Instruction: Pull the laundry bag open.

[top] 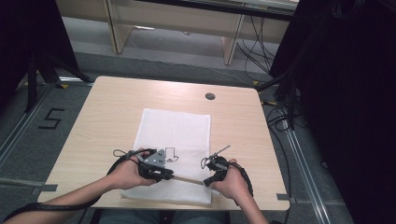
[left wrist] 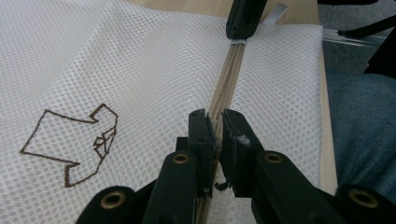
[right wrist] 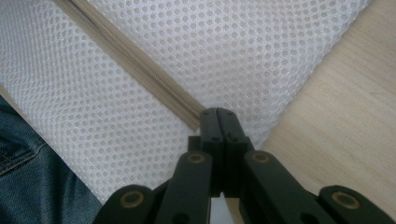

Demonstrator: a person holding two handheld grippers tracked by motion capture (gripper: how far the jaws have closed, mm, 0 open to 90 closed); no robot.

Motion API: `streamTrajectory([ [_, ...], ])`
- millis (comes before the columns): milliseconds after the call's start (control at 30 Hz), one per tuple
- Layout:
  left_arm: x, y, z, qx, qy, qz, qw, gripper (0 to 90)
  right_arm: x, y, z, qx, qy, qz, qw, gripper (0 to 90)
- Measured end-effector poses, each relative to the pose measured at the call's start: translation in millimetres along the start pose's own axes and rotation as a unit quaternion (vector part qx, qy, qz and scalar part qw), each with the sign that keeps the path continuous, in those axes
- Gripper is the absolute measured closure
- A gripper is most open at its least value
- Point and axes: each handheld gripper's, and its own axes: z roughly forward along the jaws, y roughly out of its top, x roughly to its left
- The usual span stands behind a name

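1. Mesh laundry bag (top: 175, 140) lies flat at the centre of the wooden table (top: 102, 116) in the high view, white, with a brown shirt outline (left wrist: 74, 144) at the left of my left gripper view.
2. My left gripper (top: 161, 173), lower centre-left in the high view, has its jaws drawn narrow around the beige zipper (left wrist: 229, 79), gripping its tape near the slider end.
3. The zipper runs on rightwards along the bag's near edge.
4. My right gripper (top: 208, 181), lower centre-right, is fully closed, pinching the zipper's far end (right wrist: 198, 115) at the bag's corner.
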Motion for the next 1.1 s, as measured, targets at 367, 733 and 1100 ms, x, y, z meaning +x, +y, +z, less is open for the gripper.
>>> streamTrajectory([
  [367,0.9,-2.6,-3.0,0.010,0.005,0.007,0.9999,82.1,-0.2,0.3,0.0,0.001,0.000,0.001,1.0000,90.0],
  [733,1.0,-4.1,-5.1,0.002,0.001,0.002,1.0000,82.2,0.0,0.2,0.0,0.001,0.000,0.002,1.0000,90.0],
  [1100,5.1,-8.3,-11.2,0.005,0.006,-0.001,1.0000,82.1,0.4,0.5,0.0,0.002,-0.002,0.001,1.0000,90.0],
])
